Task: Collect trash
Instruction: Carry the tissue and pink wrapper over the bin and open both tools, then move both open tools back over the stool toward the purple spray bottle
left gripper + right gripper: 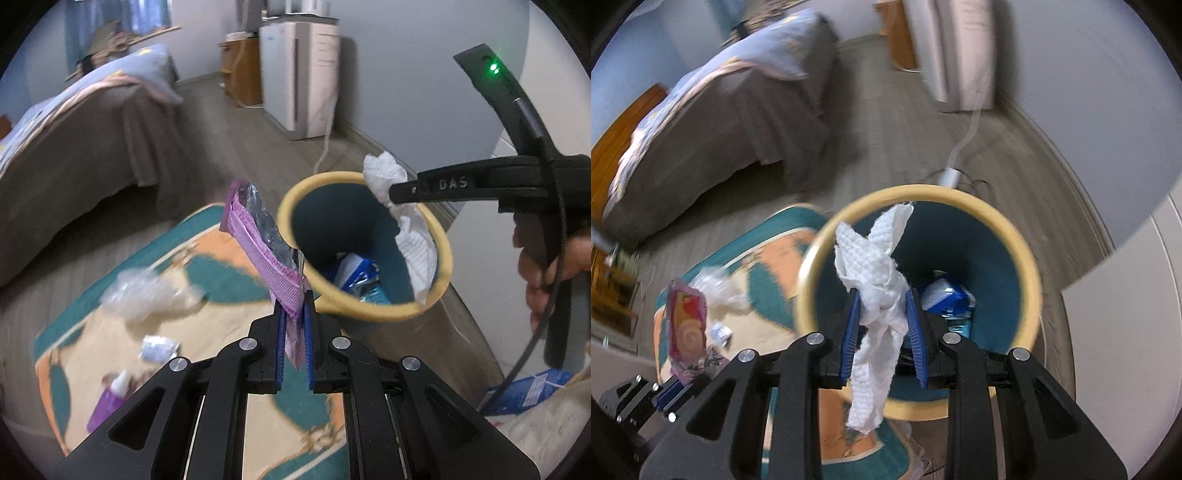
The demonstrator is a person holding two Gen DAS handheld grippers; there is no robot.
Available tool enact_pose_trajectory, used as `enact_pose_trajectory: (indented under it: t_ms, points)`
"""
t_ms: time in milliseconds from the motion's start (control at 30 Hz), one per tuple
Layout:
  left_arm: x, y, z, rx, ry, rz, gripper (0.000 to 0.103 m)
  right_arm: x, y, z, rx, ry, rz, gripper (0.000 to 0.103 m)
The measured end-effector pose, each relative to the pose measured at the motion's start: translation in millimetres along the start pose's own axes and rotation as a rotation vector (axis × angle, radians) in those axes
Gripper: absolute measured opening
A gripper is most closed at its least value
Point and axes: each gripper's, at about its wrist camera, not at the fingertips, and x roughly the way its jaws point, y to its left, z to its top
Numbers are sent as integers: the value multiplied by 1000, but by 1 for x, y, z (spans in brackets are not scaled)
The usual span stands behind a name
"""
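Right tongs [882, 325] clamped paper towel [875, 280] above bin [1030, 273]; left tongs [294, 325] pinched wrapper [258, 236] beside rim. Risk: towel snagging rim, wrapper missing bin.

The left gripper [294, 306] is pointing forward and slightly upward, its two blue-padded fingers [281, 332] pressing close together around a thin item that is standing up between them. The right gripper [882, 314] is reaching in from the right side and angling downward, its blue pads [851, 328] squeezing a soft crumpled item that is spilling out above and below them. In the left wrist view, the person's right hand [546, 273] is wrapping around the black handle at the far right, with its fingers curling over the trigger.
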Motion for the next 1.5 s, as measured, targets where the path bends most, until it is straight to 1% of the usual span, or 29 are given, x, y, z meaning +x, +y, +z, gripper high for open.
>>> enact_pose_trajectory:
  t_ms: [67, 200, 300, 367, 433, 467, 500, 533, 600, 633, 667, 700, 733, 767, 800, 833, 900, 1000, 1167, 1500]
  points:
    - [11, -11, 11, 29, 9, -17, 10, 3, -14, 1, 38, -1, -20, 25]
    - [33, -28, 29, 76, 28, -34, 10, 4, -22, 3, 42, -21, -55, 25]
    - [44, -37, 39, 97, 25, -34, 10, -2, -29, 6, 59, -60, -70, 25]
    - [47, -42, 47, 106, 3, -33, 11, -7, -31, 8, 73, -87, -76, 26]
    - [45, -45, 52, 109, -30, -36, 18, -10, -33, 9, 84, -108, -79, 30]
    - [43, -46, 54, 108, -45, -38, 24, -12, -34, 9, 88, -113, -81, 32]
    - [41, -48, 54, 110, -52, -36, 29, -13, -36, 9, 94, -118, -83, 39]
    - [41, -49, 54, 110, -55, -34, 31, -13, -37, 10, 97, -120, -84, 45]
    - [41, -50, 55, 110, -54, -35, 41, -12, -37, 10, 99, -119, -84, 51]
    - [40, -49, 54, 108, -57, -30, 44, -11, -37, 10, 98, -116, -84, 55]
    - [38, -48, 54, 105, -59, -27, 51, -10, -36, 11, 96, -114, -84, 57]
    - [37, -46, 53, 100, -63, -24, 56, -10, -34, 11, 93, -113, -83, 62]
    - [35, -43, 52, 90, -66, -19, 58, -10, -33, 11, 90, -114, -81, 67]
    - [33, -41, 51, 85, -67, -14, 64, -10, -32, 12, 88, -115, -81, 69]
    - [30, -37, 49, 76, -69, -5, 69, -10, -31, 12, 86, -118, -83, 74]
    - [27, -33, 48, 67, -72, -2, 72, -10, -30, 12, 85, -119, -84, 79]
    - [21, -25, 44, 49, -77, 8, 81, -10, -28, 13, 82, -120, -85, 86]
    - [13, -13, 39, 27, -82, 29, 91, -10, -23, 13, 75, -114, -76, 95]
    - [-9, 15, 26, -15, -88, 80, 94, -13, -6, 14, 53, -115, -59, 97]
    - [-61, 90, 1, -128, -89, 172, 95, -15, 65, 11, -94, -115, -17, 97]
